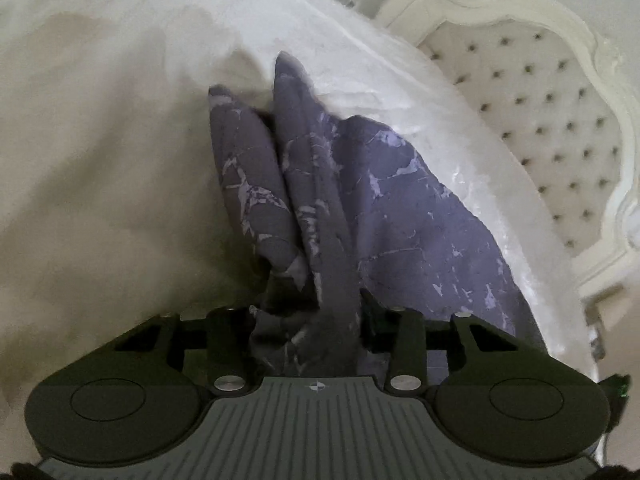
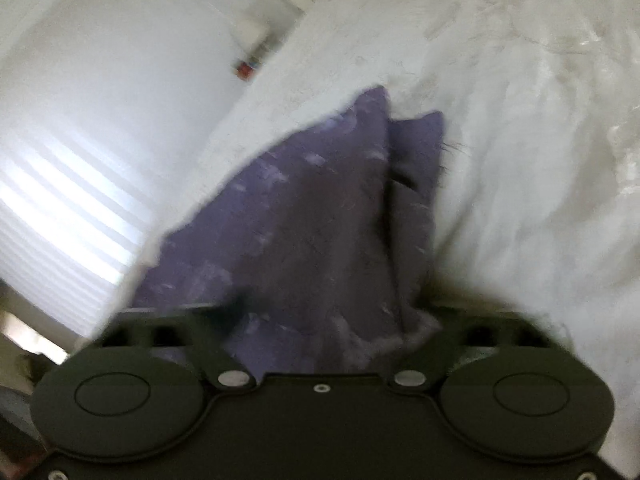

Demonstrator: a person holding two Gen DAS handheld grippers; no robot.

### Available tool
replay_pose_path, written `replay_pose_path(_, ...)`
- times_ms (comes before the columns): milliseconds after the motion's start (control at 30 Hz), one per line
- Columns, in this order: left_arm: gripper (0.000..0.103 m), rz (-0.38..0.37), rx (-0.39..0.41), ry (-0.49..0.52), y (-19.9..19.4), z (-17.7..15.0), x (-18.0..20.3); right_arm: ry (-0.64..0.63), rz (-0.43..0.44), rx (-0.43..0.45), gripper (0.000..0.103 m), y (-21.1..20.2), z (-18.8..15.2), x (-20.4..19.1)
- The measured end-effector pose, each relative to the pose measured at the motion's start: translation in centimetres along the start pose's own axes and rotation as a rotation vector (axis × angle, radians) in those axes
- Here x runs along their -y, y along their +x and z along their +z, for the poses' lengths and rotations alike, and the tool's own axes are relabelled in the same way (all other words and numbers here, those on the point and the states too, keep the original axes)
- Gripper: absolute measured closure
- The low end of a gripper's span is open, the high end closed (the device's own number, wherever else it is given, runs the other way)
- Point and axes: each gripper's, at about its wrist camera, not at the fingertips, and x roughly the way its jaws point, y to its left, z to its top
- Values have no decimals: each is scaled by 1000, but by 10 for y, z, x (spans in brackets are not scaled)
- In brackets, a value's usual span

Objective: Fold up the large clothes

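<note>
Bed surface point(image 1: 100, 180): white, plush, filling the left and upper parts of the left wrist view and the right half of the right wrist view; carries the garment; a tufted headboard point(image 1: 540, 128) with carved pale frame at the right of the left wrist view.

Window blind point(image 2: 60, 208): bright slats, left edge of the right wrist view; blurred.

Garment point(image 1: 380, 208): large purple cloth with pale marbled print; in the left wrist view it runs from the lower centre up to two peaks near mid-frame, long axis roughly along the fingers and away from the camera, a broad panel spreading to the lower right; in the right wrist view point(image 2: 312, 220) it rises from the lower centre to a point at upper centre, the panel spreading to the lower left; so the spread cloth appears to lie between the two tools.

Left gripper point(image 1: 310, 320): jaws partly closed, a bunched fold of the cloth pinched between them at lower centre; grip looks taken.

Right gripper point(image 2: 320, 332): jaws about half closed, cloth gathered between them; fingertips hidden by fabric and blur, but the bunching suggests a hold.

Judgement: each hand equally near its own edge; next move likely turns on lifting both edges together along that long axis.
</note>
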Motion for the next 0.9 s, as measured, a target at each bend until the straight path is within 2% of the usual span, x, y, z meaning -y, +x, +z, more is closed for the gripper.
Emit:
replay_pose_path(100,69,-5,-7,2,-8,-2,7,20,-16,-15,55,-6,-1,-9)
replay_pose_path(300,69,-60,-58,30,-42,-14,18,28,-9,-55,58,-35,-14,-23)
replay_pose_path(667,68,-78,-234,12,-116,-79,-10,85,-35,-266,56,-115,-101,-33)
replay_pose_path(733,66,-55,-251,15,-126,-86,-18,75,-39,-312,54,-126,-115,-38)
replay_pose_path(833,51,53,-222,77,-134,-93,-25,-8,-71,-362,44,-133,-129,-49)
replay_pose_path(900,37,111,-174,115,-134,-96,-32,-73,-135,-355,28,-129,-131,-54)
